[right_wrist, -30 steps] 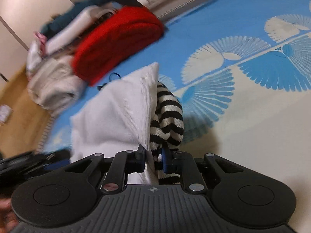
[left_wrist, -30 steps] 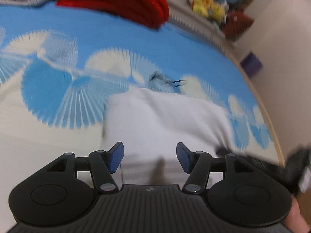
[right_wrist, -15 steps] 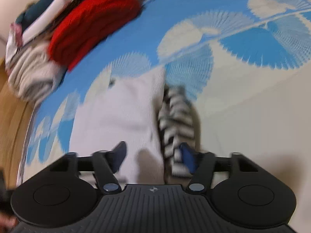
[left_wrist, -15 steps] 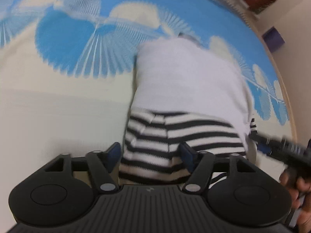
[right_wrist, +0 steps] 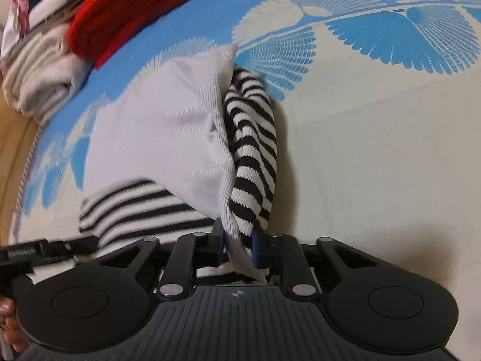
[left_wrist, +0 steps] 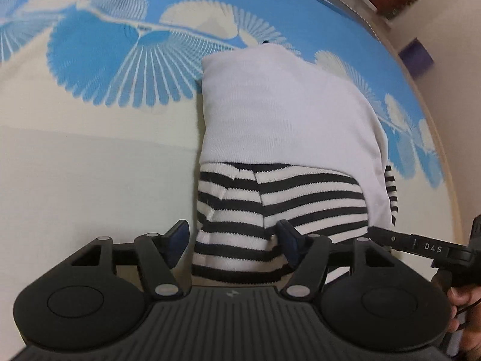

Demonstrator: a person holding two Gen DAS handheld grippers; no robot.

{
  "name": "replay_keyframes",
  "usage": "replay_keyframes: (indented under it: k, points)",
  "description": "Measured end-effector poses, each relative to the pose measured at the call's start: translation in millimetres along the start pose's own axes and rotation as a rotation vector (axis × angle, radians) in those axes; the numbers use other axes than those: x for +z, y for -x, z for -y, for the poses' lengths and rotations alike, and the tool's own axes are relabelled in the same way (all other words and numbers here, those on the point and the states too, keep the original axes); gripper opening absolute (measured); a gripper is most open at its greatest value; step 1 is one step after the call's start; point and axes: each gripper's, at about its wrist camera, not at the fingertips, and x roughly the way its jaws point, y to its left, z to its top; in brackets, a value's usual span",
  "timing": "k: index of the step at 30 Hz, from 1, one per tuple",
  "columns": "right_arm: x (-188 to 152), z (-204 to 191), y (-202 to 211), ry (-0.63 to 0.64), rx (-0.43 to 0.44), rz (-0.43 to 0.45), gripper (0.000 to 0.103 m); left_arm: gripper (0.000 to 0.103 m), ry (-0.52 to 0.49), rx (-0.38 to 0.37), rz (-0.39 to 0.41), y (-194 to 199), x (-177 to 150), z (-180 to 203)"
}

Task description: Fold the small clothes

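Striped garment [left_wrist: 270, 210], black and white with a plain white panel folded over it, lies on the blue and cream patterned bedspread [left_wrist: 90, 156]. Left tool [left_wrist: 233, 242] is held low and level over the bedspread, its jaws spread wide on either side of the garment's near striped edge, gripping nothing. Right tool [right_wrist: 237, 245] comes in from the garment's side, also low, its jaws pinched together on the white and striped layers at the edge. Red knit [right_wrist: 129, 9] and other folded clothes [right_wrist: 39, 69] sit stacked well apart at the bedspread's far edge.
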Motion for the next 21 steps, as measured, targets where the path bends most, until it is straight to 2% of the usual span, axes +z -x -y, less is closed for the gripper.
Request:
replay_keyframes:
  k: [2, 4, 5, 6, 7, 8, 10, 12, 14, 15, 16, 17, 19, 21]
  points:
    - [-4.2, 5.6, 2.4, -0.008, -0.052, -0.027, 0.044, 0.07, -0.016, 0.026, 0.006, 7.4, -2.5, 1.6]
    - [-9.6, 12.3, 8.5, -0.013, -0.117, -0.047, 0.046, 0.071, -0.082, 0.084, 0.021, 23.1, -8.0, 8.9]
    - [-11.9, 10.7, 15.9, 0.015, -0.191, -0.04, 0.046, 0.072, -0.12, 0.127, 0.039, 31.2, -10.3, 13.8]
    - [-15.1, 8.9, 24.7, 0.052, -0.262, -0.021, 0.046, 0.074, -0.158, 0.189, 0.072, 41.7, -14.1, 18.9]
    - [-17.9, 6.7, 38.0, 0.081, -0.318, 0.02, 0.045, 0.081, -0.193, 0.249, 0.12, 55.7, -19.1, 25.5]
    - [-19.9, 5.1, 53.2, 0.082, -0.329, 0.07, 0.045, 0.087, -0.21, 0.272, 0.157, 66.2, -23.4, 30.3]
    - [-26.2, 0.2, 92.3, 0.049, -0.286, 0.195, 0.045, 0.088, -0.227, 0.284, 0.233, 93.5, -36.8, 40.1]
    - [-39.7, -11.8, 129.3, 0.067, -0.232, 0.321, 0.05, 0.088, -0.236, 0.29, 0.283, 115.5, -51.9, 50.6]
    - [-62.6, -29.7, 162.3, 0.132, -0.214, 0.437, 0.075, 0.089, -0.257, 0.291, 0.348, 136.6, -71.1, 67.0]
    - [-76.2, -37.4, 175.3, 0.166, -0.209, 0.486, 0.081, 0.089, -0.273, 0.292, 0.382, 146.0, -81.3, 75.8]
    - [-89.7, -43.7, 186.1, 0.198, -0.197, 0.525, 0.086, 0.095, -0.29, 0.289, 0.417, 156.7, -94.5, 84.4]
    - [-102.7, -48.7, 193.7, 0.223, -0.185, 0.547, 0.087, 0.102, -0.298, 0.283, 0.446, 164.8, -106.3, 94.3]
    - [-127.4, -54.0, 201.7, 0.256, -0.172, 0.571, 0.088, 0.102, -0.3, 0.258, 0.495, 175.7, -131.7, 107.3]
    - [-145.7, -55.7, 199.6, 0.26, -0.179, 0.583, 0.088, 0.102, -0.29, 0.224, 0.489, 172.5, -151.3, 118.3]
